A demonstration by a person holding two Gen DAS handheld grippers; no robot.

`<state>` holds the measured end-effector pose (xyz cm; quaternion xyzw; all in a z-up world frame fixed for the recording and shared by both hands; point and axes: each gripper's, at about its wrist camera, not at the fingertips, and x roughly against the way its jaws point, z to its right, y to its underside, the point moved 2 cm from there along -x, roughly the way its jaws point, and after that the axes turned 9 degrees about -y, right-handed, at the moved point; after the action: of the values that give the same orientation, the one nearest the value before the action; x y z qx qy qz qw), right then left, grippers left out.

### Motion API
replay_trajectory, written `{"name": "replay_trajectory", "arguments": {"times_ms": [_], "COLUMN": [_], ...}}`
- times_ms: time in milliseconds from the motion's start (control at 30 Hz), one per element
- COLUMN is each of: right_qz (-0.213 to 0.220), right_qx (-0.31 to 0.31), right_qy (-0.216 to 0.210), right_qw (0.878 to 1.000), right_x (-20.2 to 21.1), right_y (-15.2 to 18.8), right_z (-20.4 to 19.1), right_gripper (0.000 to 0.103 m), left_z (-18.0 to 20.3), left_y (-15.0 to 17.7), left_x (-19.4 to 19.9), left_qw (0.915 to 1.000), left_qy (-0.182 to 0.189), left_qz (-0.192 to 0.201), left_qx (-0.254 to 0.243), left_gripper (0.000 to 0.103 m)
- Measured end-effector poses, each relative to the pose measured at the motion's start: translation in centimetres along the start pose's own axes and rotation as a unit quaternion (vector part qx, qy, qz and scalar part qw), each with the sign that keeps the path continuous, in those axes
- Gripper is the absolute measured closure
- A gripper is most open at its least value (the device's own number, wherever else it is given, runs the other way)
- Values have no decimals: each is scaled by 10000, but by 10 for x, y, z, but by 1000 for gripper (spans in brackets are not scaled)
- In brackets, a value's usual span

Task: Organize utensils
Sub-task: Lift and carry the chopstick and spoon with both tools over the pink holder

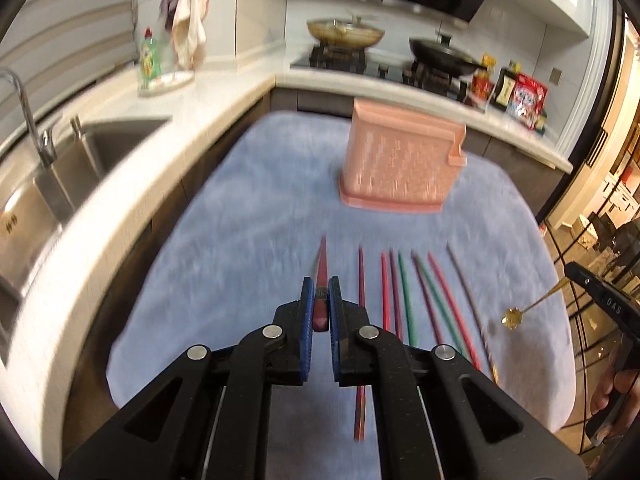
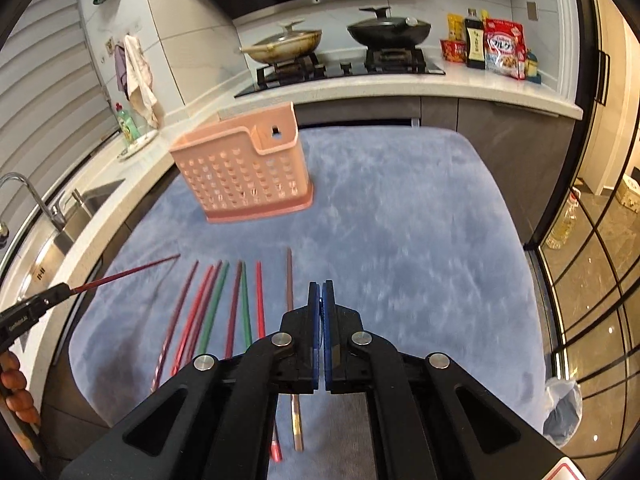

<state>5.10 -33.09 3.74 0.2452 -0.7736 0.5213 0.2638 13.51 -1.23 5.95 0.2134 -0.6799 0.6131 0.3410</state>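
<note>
Lying side by side on the blue cloth (image 1: 248,200), a row of red, green and purple chopsticks (image 1: 404,292) points toward the pink holder (image 1: 396,168), which stands upright further back on the same cloth, well apart from them. The left gripper (image 1: 319,300) has its jaws clamped on a dark red chopstick (image 1: 321,276), lifted clear of the row, its tip aimed at the holder. The right gripper (image 2: 321,304) has its jaws pressed together on a thin gold spoon (image 1: 516,314), seen from the left wrist view with its bowl hanging over the cloth's right edge. Beyond lie the counter (image 1: 120,128) and sink (image 1: 92,148).
</note>
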Motion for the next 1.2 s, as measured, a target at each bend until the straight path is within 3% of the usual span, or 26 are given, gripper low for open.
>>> {"name": "replay_trajectory", "arguments": {"times_ms": [300, 533, 800, 1000, 1200], "right_qz": [501, 870, 952, 790, 627], "right_qx": [-29, -210, -211, -213, -238], "right_qy": [-149, -363, -501, -490, -481], "right_qw": [9986, 9953, 9940, 9954, 9966], "right_x": [-11, -27, -64, -97, -120], "right_y": [-71, -134, -184, -192, -188], "right_z": [-4, -2, -10, -12, -9], "right_gripper": [101, 101, 101, 101, 101], "left_z": [2, 6, 22, 42, 59], "left_y": [-93, -165, -238, -263, -261], "left_x": [-2, 24, 51, 30, -13], "left_qw": [9969, 9901, 9744, 9716, 9783], "left_qy": [-287, -113, 146, 229, 272], "left_qz": [739, 1394, 2201, 2313, 2027], "left_qx": [12, 149, 442, 455, 325], "left_gripper": [96, 96, 96, 96, 96]}}
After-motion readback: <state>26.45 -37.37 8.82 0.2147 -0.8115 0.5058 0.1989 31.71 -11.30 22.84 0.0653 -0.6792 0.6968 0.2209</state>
